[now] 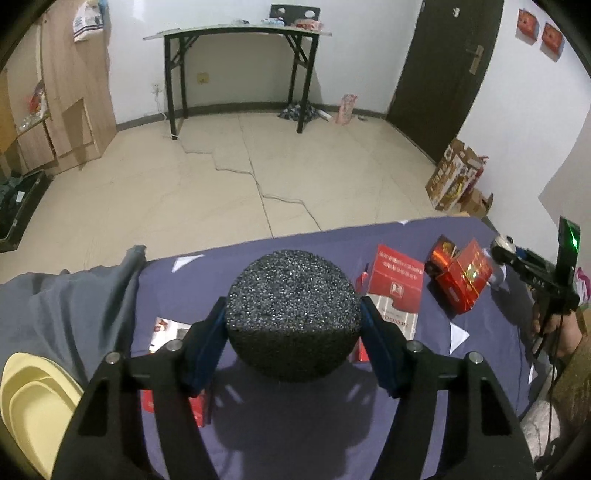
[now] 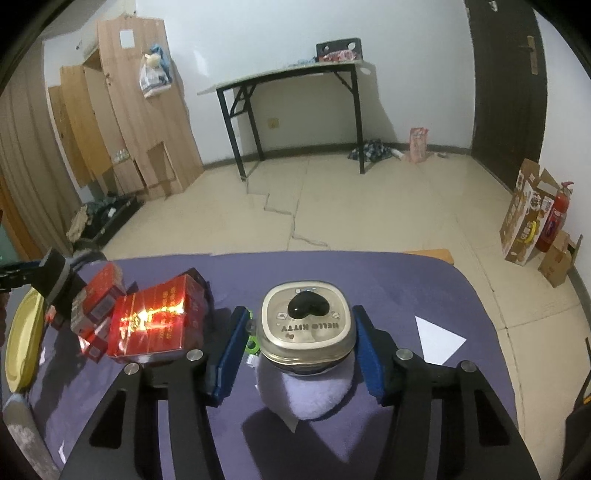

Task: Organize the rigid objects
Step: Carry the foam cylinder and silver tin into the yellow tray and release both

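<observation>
Tilting downward over the purple tabletop (image 1: 280,435), the left gripper (image 1: 293,325) clamps a black foam ball (image 1: 293,314) between its blue pads, while the right gripper (image 2: 299,349), angled lower, pinches the Hello Kitty tin (image 2: 308,325) beside the red boxes (image 2: 155,317).

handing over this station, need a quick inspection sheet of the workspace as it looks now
surface: purple cloth, paper scraps on it
job's things: black foam ball; Hello Kitty container; red boxes
clutter: yellow tray; red leaflet
grippers: left gripper pads against the ball; right gripper around the container, contact unclear
cables: black cord by the right hand
surroundings: folding table, dark door, cardboard boxes, fire extinguisher
</observation>
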Demonstrator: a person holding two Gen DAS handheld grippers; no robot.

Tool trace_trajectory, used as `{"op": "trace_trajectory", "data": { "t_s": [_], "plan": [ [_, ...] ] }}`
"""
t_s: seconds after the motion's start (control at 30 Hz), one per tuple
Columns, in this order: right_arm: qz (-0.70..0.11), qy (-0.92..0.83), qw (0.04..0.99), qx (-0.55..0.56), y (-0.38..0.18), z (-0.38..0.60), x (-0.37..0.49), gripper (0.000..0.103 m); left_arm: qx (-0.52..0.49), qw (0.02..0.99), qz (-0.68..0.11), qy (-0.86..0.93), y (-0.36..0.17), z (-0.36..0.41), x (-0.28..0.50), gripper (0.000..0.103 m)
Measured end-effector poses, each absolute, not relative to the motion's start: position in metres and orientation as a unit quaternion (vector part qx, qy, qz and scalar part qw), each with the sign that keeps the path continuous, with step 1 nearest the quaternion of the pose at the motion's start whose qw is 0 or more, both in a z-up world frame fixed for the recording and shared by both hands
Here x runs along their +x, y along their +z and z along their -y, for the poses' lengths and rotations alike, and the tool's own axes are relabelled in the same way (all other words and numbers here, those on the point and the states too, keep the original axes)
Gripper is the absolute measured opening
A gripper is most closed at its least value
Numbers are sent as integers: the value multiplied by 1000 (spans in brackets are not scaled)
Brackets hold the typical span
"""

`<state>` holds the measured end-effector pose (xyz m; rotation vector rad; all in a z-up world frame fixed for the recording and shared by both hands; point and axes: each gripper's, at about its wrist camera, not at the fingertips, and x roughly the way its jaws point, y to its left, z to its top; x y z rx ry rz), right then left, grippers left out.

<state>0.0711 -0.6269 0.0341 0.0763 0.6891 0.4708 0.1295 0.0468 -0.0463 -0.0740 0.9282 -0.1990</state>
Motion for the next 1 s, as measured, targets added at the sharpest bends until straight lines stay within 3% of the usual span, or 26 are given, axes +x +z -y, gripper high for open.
{"op": "trace_trajectory", "data": {
  "t_s": [0.3,0.43,0.73,1.0],
  "plan": [
    [-287,213,932,64,35,642,31,55,-53,907,-409,-83,-6,-68,116,69],
    [-254,230,938,48,64,624,2,55,-56,915,-392,-80,18,-88,93,68],
    [-189,409,889,-80,138,464,-100,54,-72,922,-381,23,70,-208,5,68],
    [-225,547,790,-159,114,273,-183,54,-96,886,-430,147,13,-304,-45,68]
  ]
}}
